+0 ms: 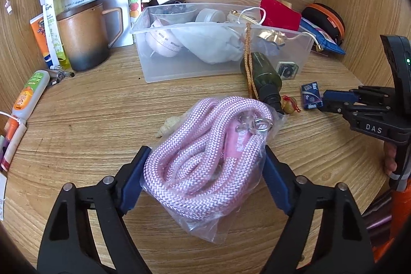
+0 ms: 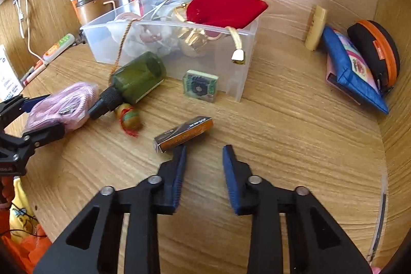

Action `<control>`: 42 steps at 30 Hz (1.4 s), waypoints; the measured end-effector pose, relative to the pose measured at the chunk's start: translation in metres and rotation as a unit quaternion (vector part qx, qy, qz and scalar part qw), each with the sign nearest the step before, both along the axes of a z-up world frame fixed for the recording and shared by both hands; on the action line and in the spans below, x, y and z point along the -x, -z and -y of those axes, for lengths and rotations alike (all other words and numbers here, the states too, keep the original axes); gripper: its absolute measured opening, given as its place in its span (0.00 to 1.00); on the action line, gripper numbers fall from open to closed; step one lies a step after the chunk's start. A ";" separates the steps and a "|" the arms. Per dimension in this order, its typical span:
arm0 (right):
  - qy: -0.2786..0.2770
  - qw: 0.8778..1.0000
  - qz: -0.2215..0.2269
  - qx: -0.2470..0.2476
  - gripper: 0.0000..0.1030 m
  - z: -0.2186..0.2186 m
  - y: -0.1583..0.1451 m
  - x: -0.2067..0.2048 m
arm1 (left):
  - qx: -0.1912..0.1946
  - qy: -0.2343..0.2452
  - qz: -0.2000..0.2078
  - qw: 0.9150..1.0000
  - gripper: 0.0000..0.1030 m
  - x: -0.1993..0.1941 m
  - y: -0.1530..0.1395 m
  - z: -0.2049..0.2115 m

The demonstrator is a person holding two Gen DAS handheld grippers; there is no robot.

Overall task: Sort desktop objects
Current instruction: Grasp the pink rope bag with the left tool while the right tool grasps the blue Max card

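Left gripper (image 1: 205,181) and right gripper (image 2: 204,171), black angular frames, dark blue ribbed fingers (image 2: 177,179), silver rivets, white "DAS" lettering, green light

The left wrist camera sat low over the wooden worktop (image 1: 90,120), looking forward along its own jaws toward the back wall, very close to the bagged pink rope (image 1: 205,153) filling its foreground. The right wrist camera looked from further right and slightly higher, angled toward the back left. Both views shared the clear plastic bin (image 1: 164,68) (image 2: 246,68), the green bottle (image 1: 264,73) (image 2: 138,78), and each other's gripper at their edges.
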State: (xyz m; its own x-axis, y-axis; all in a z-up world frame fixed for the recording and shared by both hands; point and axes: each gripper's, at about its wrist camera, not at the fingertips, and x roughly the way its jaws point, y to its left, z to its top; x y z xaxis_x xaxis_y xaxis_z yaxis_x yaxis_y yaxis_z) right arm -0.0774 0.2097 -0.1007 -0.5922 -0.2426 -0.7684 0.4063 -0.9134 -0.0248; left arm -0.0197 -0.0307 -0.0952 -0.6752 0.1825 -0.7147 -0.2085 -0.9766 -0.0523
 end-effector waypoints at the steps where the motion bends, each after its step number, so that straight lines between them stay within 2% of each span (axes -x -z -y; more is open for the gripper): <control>1: -0.003 1.000 0.001 -0.001 0.24 0.000 0.000 0.001 | 0.003 0.002 0.000 1.000 0.80 0.000 0.000 -0.001; 3: -0.004 1.000 0.009 -0.006 0.27 0.000 -0.001 0.002 | 0.005 0.002 0.000 1.000 0.80 0.000 0.000 -0.002; 4: -0.008 1.000 0.014 -0.005 0.36 0.000 -0.002 0.003 | 0.005 0.002 0.000 1.000 0.80 0.000 0.000 -0.002; 5: -0.013 1.000 0.020 -0.003 0.51 0.000 -0.001 0.003 | 0.005 0.002 0.000 1.000 0.80 0.000 0.000 -0.002; 7: -0.014 1.000 0.014 -0.003 0.63 -0.001 -0.001 0.000 | 0.005 0.002 -0.001 1.000 0.80 -0.001 0.000 -0.003; 12: -0.032 0.999 0.016 -0.008 0.63 0.007 -0.001 0.001 | 0.013 0.007 0.004 1.000 0.81 0.002 0.001 -0.006; 18: -0.056 0.998 0.018 -0.016 0.63 0.024 0.000 0.013 | 0.038 0.008 0.023 0.999 0.90 0.009 0.007 -0.014; 21: -0.065 0.998 0.025 -0.007 0.61 0.027 0.001 0.016 | 0.028 0.005 0.026 0.999 0.92 0.013 0.008 -0.012; 24: -0.070 0.997 0.024 -0.003 0.52 0.027 0.000 0.015 | 0.028 0.006 0.019 0.999 0.91 0.013 0.009 -0.012; 25: -0.073 0.997 0.023 -0.001 0.44 0.027 0.000 0.013 | 0.027 0.007 0.015 1.000 0.87 0.012 0.009 -0.012; 29: -0.073 0.997 0.021 -0.002 0.44 0.028 -0.001 0.013 | 0.010 0.018 0.008 1.000 0.77 0.010 0.004 -0.011; 36: -0.058 0.998 0.010 0.006 0.44 0.024 -0.007 0.009 | -0.010 0.011 0.001 1.000 0.73 0.007 -0.002 -0.009; 42: -0.049 0.998 -0.011 0.025 0.44 0.016 -0.026 0.001 | -0.009 0.010 -0.016 1.000 0.63 0.001 -0.012 -0.006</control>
State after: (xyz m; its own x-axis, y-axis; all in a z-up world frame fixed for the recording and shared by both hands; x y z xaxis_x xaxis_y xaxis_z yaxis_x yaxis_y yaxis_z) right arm -0.0787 0.1941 -0.0746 -0.5801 -0.3378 -0.7412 0.4937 -0.8696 0.0099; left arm -0.0208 -0.0243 -0.0835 -0.6934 0.2093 -0.6894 -0.2306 -0.9710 -0.0629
